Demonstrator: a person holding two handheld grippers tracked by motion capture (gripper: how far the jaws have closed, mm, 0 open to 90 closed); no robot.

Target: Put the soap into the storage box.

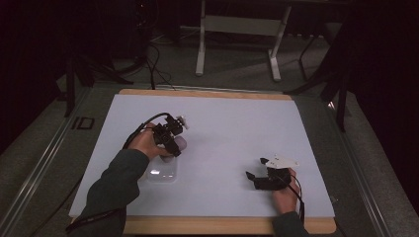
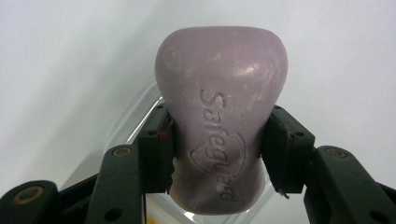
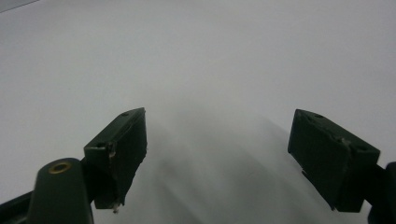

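Above the clear tray (image 1: 160,174) | left gripper (image 1: 174,147) clamped across soap bar (image 2: 219,116), long axis pointing away | right gripper (image 3: 224,158) apart, farther off.

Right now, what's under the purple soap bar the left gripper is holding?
A clear plastic tray lies below the soap bar, on the white table sheet. The left gripper clamps the bar. The bar hides the tray's middle, so its contents cannot be seen.

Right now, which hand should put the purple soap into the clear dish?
Probably the left. Its tool is already clamped on the purple soap, right above the clear dish. The right tool is open, holding nothing, far off across the table.
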